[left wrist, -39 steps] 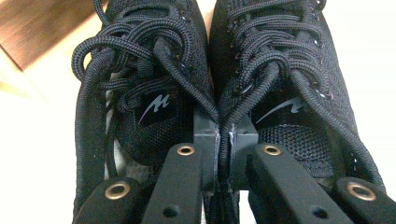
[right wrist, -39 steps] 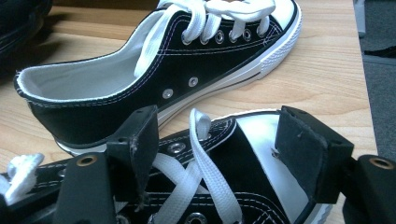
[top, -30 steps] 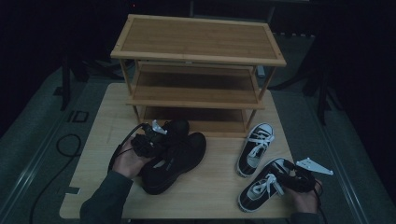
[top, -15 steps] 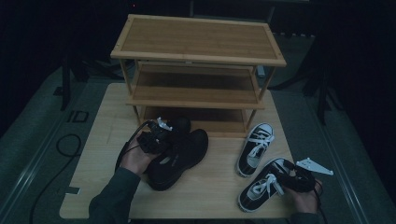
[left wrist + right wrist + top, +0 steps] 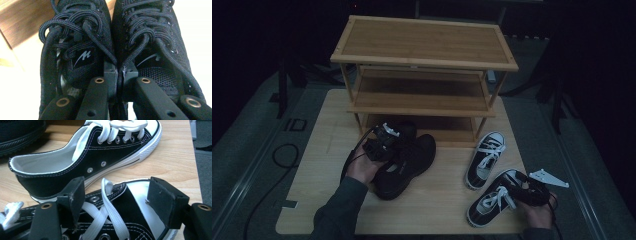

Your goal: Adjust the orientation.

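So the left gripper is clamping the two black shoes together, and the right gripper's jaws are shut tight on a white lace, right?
Not quite. In the right gripper view the right gripper stands open over the black-and-white sneaker, pinching nothing. The left gripper does clamp the black shoes together.

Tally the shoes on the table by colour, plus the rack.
All-black mesh trainers: 2, both clamped together by the left gripper
Black canvas sneakers with white laces: 2, one standing free, one under the right gripper with jaws open astride it
Wooden shoe rack: 1
Total: 5
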The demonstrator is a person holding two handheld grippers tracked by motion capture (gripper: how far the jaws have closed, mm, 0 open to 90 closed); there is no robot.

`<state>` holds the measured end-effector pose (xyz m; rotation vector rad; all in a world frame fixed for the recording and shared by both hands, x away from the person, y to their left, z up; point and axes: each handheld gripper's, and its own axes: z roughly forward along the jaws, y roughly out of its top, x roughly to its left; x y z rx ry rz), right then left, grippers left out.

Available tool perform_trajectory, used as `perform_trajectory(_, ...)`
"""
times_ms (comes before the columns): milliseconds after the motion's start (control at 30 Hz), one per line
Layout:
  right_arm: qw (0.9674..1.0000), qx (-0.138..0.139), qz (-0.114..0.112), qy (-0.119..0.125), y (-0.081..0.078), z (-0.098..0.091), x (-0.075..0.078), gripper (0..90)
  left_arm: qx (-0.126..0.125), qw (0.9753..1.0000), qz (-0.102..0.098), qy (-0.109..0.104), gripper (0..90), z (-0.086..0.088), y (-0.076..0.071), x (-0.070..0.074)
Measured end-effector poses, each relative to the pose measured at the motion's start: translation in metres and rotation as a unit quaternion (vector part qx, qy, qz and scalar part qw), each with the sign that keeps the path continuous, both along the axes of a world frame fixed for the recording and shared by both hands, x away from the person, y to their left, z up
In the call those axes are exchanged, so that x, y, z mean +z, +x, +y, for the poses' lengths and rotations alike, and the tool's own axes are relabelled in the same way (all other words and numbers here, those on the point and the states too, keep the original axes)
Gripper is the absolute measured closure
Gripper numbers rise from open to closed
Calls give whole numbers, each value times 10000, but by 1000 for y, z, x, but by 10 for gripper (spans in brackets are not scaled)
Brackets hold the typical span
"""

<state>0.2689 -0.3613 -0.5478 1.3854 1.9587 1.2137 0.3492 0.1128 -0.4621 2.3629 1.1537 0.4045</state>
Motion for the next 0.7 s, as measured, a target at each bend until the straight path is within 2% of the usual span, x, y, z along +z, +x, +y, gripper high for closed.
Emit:
perform_trajectory(100,10000,-3,0,-3,0,0,0,302,31,10000,-16,-22,857,-2,3,0)
perform_trajectory(400,10000,0,3,-4,0,0,0,301,122,9999,-81,87,857,-8,11,1)
perform_trajectory(700,10000,7,2,2,0,0,0,301,345,9993,-129,97,857,-16,18,0)
